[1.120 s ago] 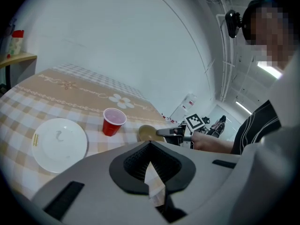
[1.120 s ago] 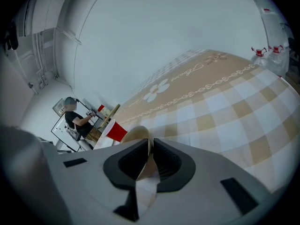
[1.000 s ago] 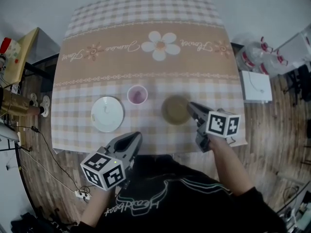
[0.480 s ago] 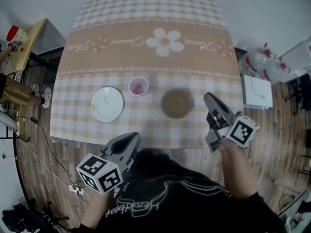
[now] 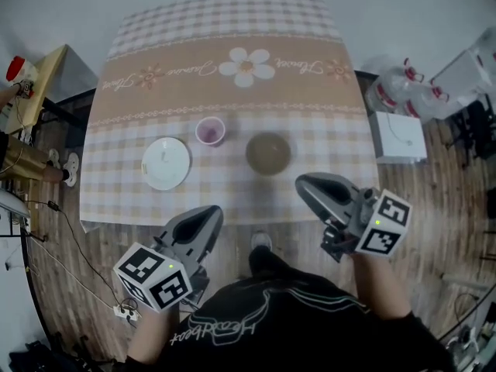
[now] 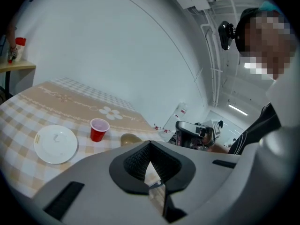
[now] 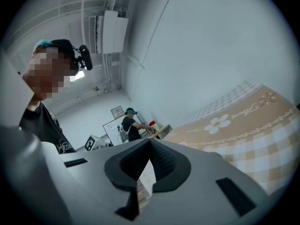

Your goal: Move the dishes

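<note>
On the checked tablecloth (image 5: 232, 45) stand a white plate (image 5: 165, 163), a red cup (image 5: 209, 131) and an olive bowl (image 5: 268, 153), in a row near the front edge. The left gripper view shows the plate (image 6: 56, 144), the cup (image 6: 98, 129) and the bowl (image 6: 130, 138) ahead of the jaws. My left gripper (image 5: 203, 222) hangs off the table's front edge, below the plate and cup, shut and empty. My right gripper (image 5: 310, 184) hovers at the front edge, right of and nearer than the bowl, shut with nothing in it.
Water bottles (image 5: 395, 91) and a white box (image 5: 399, 138) stand on the wooden floor right of the table. A wooden side table (image 5: 35, 84) is at the left, with cables and a power strip (image 5: 124, 310) below. Another person (image 7: 129, 123) works far behind.
My right gripper has drawn back from beside the bowl toward my body, to the table's front edge. The left gripper has hardly moved. The dishes stay put.
</note>
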`<state>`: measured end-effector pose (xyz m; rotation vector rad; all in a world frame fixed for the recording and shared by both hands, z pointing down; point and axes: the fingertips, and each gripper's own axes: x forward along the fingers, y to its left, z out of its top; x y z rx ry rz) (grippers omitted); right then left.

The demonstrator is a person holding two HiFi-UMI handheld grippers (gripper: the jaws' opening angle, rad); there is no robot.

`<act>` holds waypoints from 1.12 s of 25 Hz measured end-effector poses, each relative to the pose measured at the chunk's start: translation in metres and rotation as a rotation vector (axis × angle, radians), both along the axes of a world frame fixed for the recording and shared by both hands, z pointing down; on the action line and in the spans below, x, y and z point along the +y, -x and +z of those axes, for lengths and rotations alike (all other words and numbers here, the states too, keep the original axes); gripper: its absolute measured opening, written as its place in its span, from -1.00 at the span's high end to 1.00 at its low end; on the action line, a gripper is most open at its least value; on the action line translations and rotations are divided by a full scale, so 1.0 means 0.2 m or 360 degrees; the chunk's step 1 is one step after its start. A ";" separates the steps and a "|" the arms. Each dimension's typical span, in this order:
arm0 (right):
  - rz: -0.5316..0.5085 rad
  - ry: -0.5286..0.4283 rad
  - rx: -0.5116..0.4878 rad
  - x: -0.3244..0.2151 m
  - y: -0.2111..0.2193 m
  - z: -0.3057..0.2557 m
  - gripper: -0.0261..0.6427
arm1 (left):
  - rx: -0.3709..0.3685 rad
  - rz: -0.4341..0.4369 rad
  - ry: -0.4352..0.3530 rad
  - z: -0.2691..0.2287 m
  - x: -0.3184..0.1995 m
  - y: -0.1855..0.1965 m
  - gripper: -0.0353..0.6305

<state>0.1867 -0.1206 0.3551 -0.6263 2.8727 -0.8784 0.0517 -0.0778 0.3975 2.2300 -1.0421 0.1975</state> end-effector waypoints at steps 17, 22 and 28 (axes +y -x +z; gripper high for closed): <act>-0.0328 -0.0282 0.0204 1.28 0.58 -0.23 0.89 | 0.0040 0.0188 -0.0288 -0.38 1.01 0.27 0.90; -0.0276 -0.0293 0.0241 1.55 0.61 -0.24 0.89 | 0.0054 0.0257 -0.0352 -0.45 1.27 0.28 0.90; -0.0238 -0.0272 0.0234 1.73 0.57 -0.29 0.89 | 0.0077 0.0303 -0.0420 -0.54 1.44 0.21 0.90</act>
